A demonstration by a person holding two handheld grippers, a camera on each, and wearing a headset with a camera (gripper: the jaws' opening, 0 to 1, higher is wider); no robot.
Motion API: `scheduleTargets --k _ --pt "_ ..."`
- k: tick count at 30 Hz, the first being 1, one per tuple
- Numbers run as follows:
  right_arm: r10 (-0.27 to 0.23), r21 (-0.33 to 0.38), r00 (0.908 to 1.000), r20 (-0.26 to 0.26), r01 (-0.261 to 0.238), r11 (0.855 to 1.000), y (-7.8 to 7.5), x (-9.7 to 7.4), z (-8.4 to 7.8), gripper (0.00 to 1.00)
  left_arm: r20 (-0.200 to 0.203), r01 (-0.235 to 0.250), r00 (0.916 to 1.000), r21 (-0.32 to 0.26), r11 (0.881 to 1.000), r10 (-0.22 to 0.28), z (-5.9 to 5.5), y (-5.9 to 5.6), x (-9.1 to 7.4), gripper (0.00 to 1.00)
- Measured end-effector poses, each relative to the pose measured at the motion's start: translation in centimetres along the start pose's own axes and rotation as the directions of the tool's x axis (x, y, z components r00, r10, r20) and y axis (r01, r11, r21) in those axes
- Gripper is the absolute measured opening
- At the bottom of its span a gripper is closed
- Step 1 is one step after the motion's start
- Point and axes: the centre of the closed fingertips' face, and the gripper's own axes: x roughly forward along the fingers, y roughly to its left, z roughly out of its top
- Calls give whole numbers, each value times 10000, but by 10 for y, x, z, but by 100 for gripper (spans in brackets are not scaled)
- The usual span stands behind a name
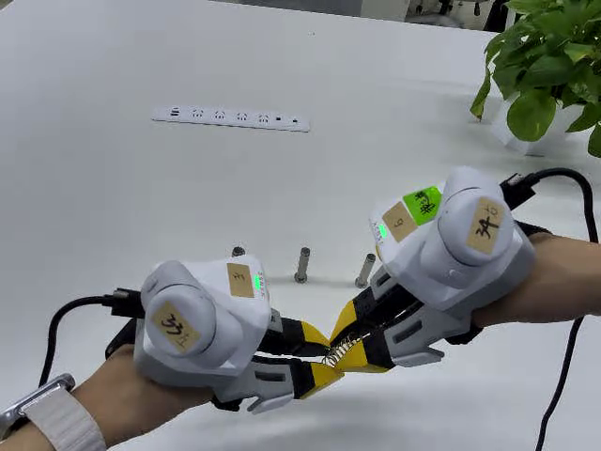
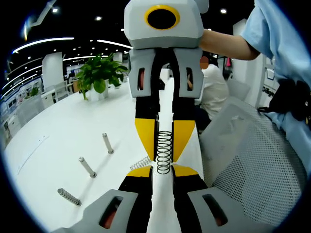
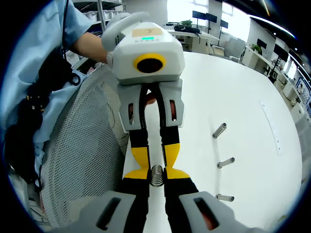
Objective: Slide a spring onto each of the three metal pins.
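The two grippers meet tip to tip low over the white worktop (image 1: 141, 188), close to its near edge, with one spring (image 2: 165, 148) caught between them. In the left gripper view, the left gripper (image 2: 164, 171) has its yellow tips drawn narrow on the lower end of the spring. The right gripper (image 2: 165, 155) comes in from the top of that view, its jaws nearly together and pressing the upper coils from both sides. The right gripper view looks down the spring's open end, which sits between that gripper's own tips and just in front of the left gripper's tips.

In the head view, the grippers sit nearer the person than the three metal pins, which stand upright in a row on the worktop. The pin nearest the left gripper (image 2: 69, 196) already wears a coil along its shaft. The middle pin (image 2: 87, 167) and the far pin (image 2: 107, 143) are bare. A loose spring (image 2: 140, 164) lies on the worktop just beside the left gripper's jaw.

Farther back, a white power strip (image 1: 231, 117) lies flat. A leafy plant (image 1: 545, 66) stands at the far right corner.
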Motion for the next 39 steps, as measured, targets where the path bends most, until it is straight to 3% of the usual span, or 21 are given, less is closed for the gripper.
scheduleTargets --k 10,20,24,28,31,36,39 --pt "-83 -4 9998 -198 83 10000 -3 -3 -8 12 14 -1064 9943 -1005 9892 1070 -16 23 -24 29" --pt "-54 -49 9989 -460 52 10000 -6 -5 -17 12 32 -2333 9715 -1667 9580 2371 -26 47 -47 46" --pt "-95 -130 9984 -555 88 9999 -10 -6 -19 12 36 -3237 9440 -1828 9283 3298 -31 63 -57 59" --pt "-88 -250 9977 -669 71 9997 -14 -7 -20 12 171 -3737 9219 -2247 8999 3871 -33 73 -64 76" --pt "-78 -309 9970 -773 54 9995 -19 -7 -20 12 488 -4041 9034 -2354 8839 4260 -32 79 -70 82" --pt "-91 -582 9951 -980 34 9983 -28 -10 -18 12 506 -4388 8835 -2578 8608 4656 -34 85 -75 96" --pt "-150 -759 9944 -1044 71 9971 -36 -12 -15 12 392 -4486 8794 -2651 8535 4744 -37 86 -77 100"
